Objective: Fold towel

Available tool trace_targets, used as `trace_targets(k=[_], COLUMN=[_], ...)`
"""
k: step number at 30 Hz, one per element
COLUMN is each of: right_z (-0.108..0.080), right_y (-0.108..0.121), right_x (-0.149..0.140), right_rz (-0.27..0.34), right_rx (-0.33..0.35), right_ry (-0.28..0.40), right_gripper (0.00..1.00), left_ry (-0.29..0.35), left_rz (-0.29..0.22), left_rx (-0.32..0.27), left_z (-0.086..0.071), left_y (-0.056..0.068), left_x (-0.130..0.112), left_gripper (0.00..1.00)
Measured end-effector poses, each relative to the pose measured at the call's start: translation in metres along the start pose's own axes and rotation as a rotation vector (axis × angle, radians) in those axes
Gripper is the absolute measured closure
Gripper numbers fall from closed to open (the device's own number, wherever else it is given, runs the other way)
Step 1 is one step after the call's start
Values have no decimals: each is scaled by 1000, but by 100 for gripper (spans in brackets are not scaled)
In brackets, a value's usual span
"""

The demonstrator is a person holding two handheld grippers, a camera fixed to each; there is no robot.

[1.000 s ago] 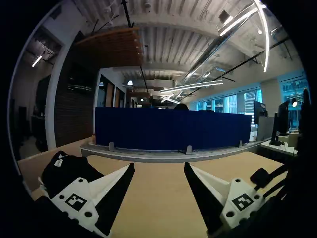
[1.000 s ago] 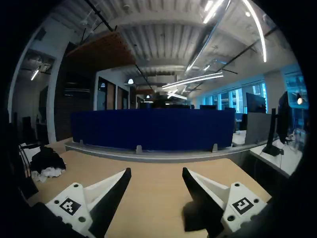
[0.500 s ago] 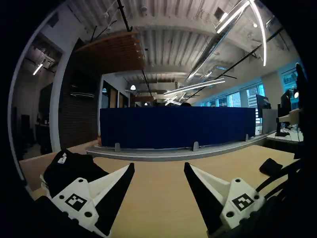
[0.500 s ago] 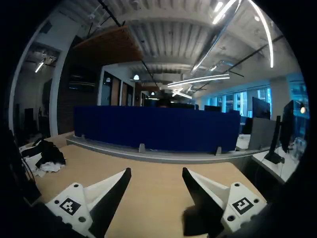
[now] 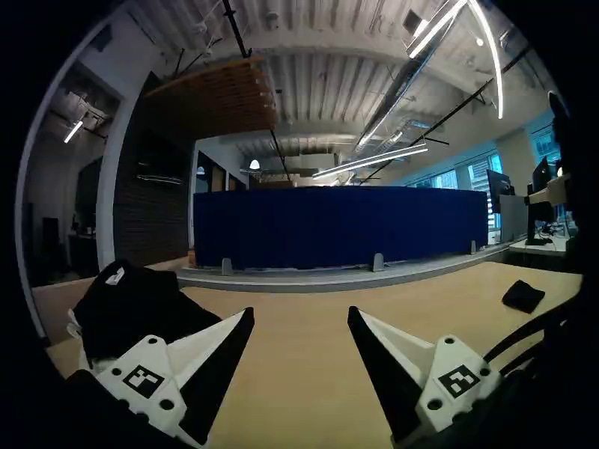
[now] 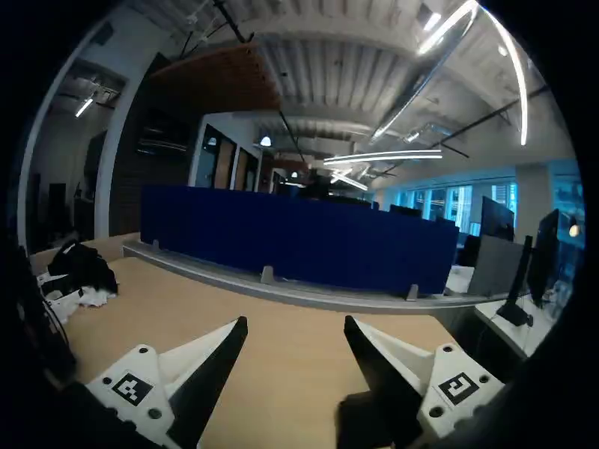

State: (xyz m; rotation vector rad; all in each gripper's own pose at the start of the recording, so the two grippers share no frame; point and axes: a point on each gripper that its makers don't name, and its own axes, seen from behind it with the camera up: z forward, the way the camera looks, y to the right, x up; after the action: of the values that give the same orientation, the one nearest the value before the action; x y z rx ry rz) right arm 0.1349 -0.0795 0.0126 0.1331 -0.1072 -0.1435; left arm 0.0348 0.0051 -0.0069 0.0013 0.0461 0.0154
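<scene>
A heap of black and white cloth [image 5: 131,307] lies on the wooden table [image 5: 299,352] just behind my left gripper's left finger in the left gripper view. The same heap [image 6: 75,275] sits far off at the left in the right gripper view. My left gripper [image 5: 299,329] is open above the table with nothing between its fingers. My right gripper [image 6: 294,335] is open too, over bare wood. A small dark folded cloth [image 5: 523,295] lies on the table at the right in the left gripper view. A dark cloth patch [image 6: 359,419] rests under the right gripper's right finger.
A long blue partition [image 5: 337,224] on a grey base runs along the table's far edge. Desks with monitors [image 6: 535,254] stand to the right. Dark cables [image 5: 535,337] cross the lower right of the left gripper view.
Both views have swung: the cloth heap has grown nearer to the left gripper, and the small dark cloth has slid right and become clearer. Both grippers stay open.
</scene>
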Motion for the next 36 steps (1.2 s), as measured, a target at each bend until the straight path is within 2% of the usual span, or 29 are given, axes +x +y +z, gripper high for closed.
trace_targets(k=[11, 20, 26, 36], right_z=[5, 5, 5, -5], right_y=[-11, -12, -10, 3], right_x=[-8, -4, -4, 10], right_rz=[-24, -24, -11, 21], right_rx=[11, 10, 10, 0], right_ry=[-10, -7, -2, 47], right_gripper=[0, 0, 0, 0], left_ry=[-8, -33, -46, -47], left_rz=[-12, -20, -19, -17], left_rx=[9, 1, 1, -1], left_z=[3, 4, 5, 5], left_y=[-5, -3, -2, -2], left_x=[-23, -35, -35, -35], left_gripper=[7, 7, 7, 7])
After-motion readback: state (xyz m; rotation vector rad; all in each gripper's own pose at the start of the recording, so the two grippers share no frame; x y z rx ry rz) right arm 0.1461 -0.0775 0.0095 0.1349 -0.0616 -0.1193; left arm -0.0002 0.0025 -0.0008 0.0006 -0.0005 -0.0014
